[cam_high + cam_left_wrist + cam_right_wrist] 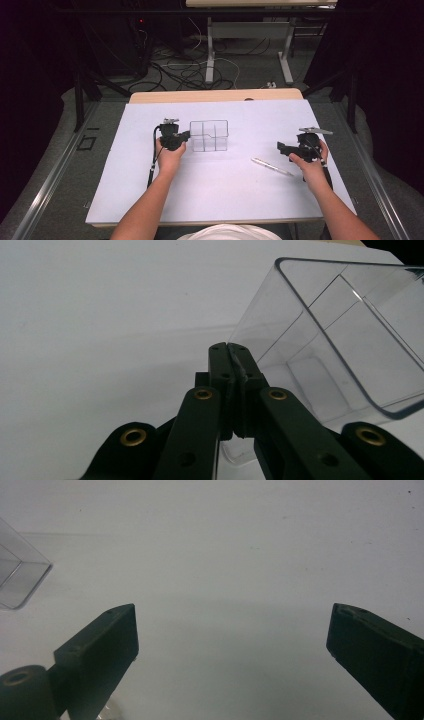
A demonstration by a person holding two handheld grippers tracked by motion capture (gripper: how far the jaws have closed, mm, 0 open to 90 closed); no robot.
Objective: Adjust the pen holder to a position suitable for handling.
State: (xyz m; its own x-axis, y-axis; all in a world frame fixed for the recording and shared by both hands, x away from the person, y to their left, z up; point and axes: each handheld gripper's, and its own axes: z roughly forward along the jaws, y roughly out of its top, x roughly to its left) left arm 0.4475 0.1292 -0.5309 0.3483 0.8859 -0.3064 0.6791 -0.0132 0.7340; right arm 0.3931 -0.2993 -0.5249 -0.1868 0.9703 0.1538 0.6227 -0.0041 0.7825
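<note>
The left gripper [231, 365] pinches the thin wall of the clear box [209, 135]. It looks light, stiff and slippery. The right gripper [232, 635] is wide apart, near the pen [272, 166].

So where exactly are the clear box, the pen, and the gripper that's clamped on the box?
Clear box [210, 136]: high view, on its inner divider.
Pen [272, 167]: high view, mid-shaft, lying on the white table.
Left hand-held gripper [231, 357]: left gripper view, at the jaw tips pinching the box wall.
</note>
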